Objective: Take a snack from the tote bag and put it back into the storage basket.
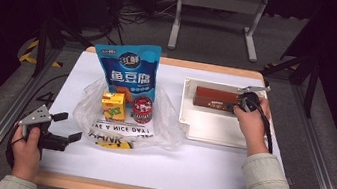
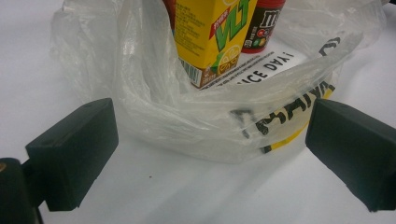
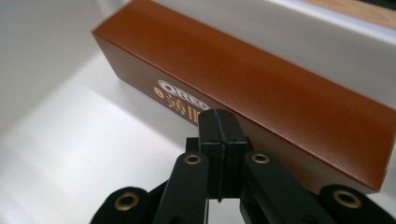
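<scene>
Right claw [image 3: 219,126] has its jaws pressed flat together with nothing between them, its tips just against the long side of the brown Oreo box [image 3: 261,88]; the right gripper view makes the lettering on that box readable, while the high view shows it merely as a brown bar [image 1: 216,98] lying along the far wall of the white tray [image 1: 211,131] on the right of the worktop [image 1: 156,163], with the right claw [image 1: 233,107] at its near edge. Left claw [image 1: 66,127] stands wide, empty, at the near-left part of the worktop, just short of the clear plastic bag [image 1: 162,124]. From the left gripper view that left claw [image 2: 210,154] frames the bag's crumpled rim [image 2: 154,107] without touching it, and the print on the film can be seen. From above, a tall blue snack pouch [image 1: 132,71] stands in the bag, with a yellow drink carton [image 1: 113,105] and a small red can [image 1: 143,109] before it; the left gripper view gives the carton [image 2: 212,37] and can [image 2: 261,23] close up.
</scene>
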`<state>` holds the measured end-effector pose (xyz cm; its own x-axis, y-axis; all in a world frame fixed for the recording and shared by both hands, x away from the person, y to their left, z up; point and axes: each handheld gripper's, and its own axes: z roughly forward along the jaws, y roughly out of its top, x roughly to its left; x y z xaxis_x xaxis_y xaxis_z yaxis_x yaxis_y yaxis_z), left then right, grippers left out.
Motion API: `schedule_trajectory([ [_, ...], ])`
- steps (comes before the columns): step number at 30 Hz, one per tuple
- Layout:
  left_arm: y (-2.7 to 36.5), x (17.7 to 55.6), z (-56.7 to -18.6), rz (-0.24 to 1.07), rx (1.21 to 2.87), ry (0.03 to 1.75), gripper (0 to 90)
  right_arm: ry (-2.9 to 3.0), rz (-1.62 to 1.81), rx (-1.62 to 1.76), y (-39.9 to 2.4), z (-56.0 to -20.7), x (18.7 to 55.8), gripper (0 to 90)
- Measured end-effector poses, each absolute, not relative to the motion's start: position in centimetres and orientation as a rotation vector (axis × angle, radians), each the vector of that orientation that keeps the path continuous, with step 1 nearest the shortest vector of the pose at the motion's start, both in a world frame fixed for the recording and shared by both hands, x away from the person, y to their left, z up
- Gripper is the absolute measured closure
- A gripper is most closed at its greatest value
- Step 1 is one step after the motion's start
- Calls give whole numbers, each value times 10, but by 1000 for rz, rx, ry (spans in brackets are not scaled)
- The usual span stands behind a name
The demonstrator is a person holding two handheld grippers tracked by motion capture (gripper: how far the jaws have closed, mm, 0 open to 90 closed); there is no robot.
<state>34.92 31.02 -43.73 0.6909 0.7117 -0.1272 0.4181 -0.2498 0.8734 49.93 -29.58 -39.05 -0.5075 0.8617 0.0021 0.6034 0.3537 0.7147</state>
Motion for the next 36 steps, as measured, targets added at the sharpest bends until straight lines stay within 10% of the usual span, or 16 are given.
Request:
schedule_trajectory([
  [8, 310, 349, -437, 361, 1880, 884, 31, 2236, 1017, 1204, -288, -365, 490, 832],
  [16, 310, 349, -437, 360, 1878, 883, 31, 2160, 1297, 1072, -269, -332, 479, 476],
  [36, 307, 350, -436, 353, 1876, 858, 31, 2221, 1493, 794, -214, -284, 476, 280],
])
